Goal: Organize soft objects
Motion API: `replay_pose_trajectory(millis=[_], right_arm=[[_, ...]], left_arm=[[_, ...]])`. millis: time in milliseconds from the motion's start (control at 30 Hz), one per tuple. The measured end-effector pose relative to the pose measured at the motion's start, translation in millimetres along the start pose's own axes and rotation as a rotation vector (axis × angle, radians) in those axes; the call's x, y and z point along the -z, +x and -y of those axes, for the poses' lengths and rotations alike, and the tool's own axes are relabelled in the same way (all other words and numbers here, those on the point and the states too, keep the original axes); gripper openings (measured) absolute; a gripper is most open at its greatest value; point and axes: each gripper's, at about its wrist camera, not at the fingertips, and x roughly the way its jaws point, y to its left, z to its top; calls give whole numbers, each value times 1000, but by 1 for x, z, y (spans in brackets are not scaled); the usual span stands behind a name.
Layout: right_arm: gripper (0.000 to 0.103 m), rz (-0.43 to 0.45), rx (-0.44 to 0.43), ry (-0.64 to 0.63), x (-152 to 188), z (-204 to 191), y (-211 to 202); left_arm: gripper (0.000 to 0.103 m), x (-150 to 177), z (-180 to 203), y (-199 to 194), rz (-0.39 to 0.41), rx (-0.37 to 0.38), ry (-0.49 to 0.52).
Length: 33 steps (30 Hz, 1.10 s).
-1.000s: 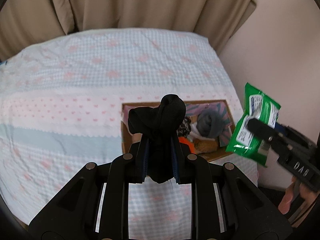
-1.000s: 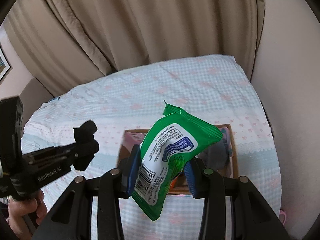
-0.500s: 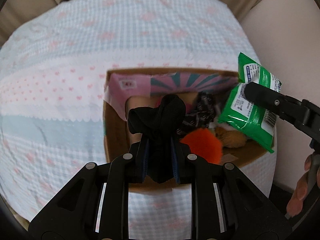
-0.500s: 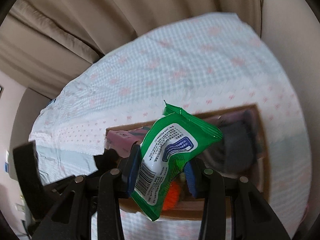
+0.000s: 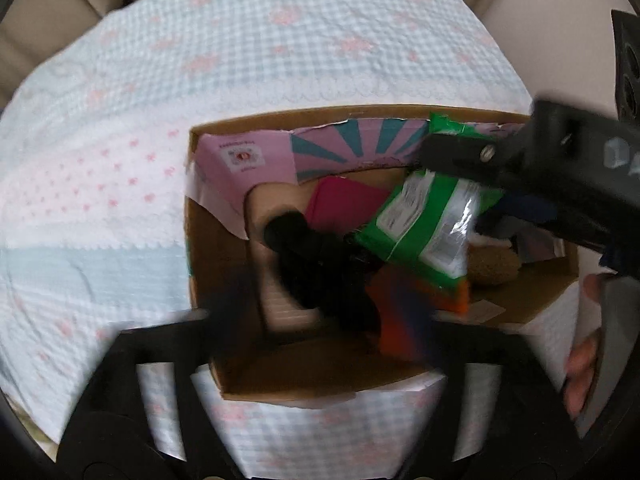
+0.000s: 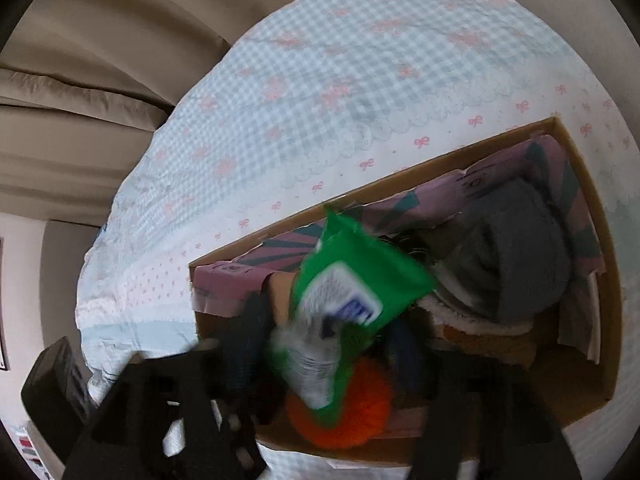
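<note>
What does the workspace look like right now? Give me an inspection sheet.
Surface: bed with checked, pink-patterned cover.
Job's things: cardboard box on the bed; green packet and black cloth over its opening, blurred.
Clutter: box already holds an orange fluffy item and grey knit.
Grippers: left tool and right tool have just been opening; jaws wide, pads off both items.
Cables: nothing seen.
Surroundings: beige curtain.
</note>
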Motion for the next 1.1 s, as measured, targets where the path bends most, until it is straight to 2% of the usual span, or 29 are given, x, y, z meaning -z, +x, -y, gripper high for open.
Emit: replay_pose_trajectory(millis=[33, 400, 600, 833, 1100], right_arm=[[103, 12, 11, -4, -1, 1, -3], [103, 51, 46, -38, 9, 1, -27], [103, 87, 59, -68, 20, -12, -49], [103, 150, 64, -115, 42, -40, -98], [103, 264, 100, -245, 81, -96, -174]], left_arm=[[103, 0, -1, -2, 10, -3, 1], [103, 11, -5, -23, 29, 22, -16], [103, 17, -10, -50, 69, 42, -21], [103, 31, -26, -106, 139, 56, -26], [103, 59, -60, -208, 260, 63, -59]])
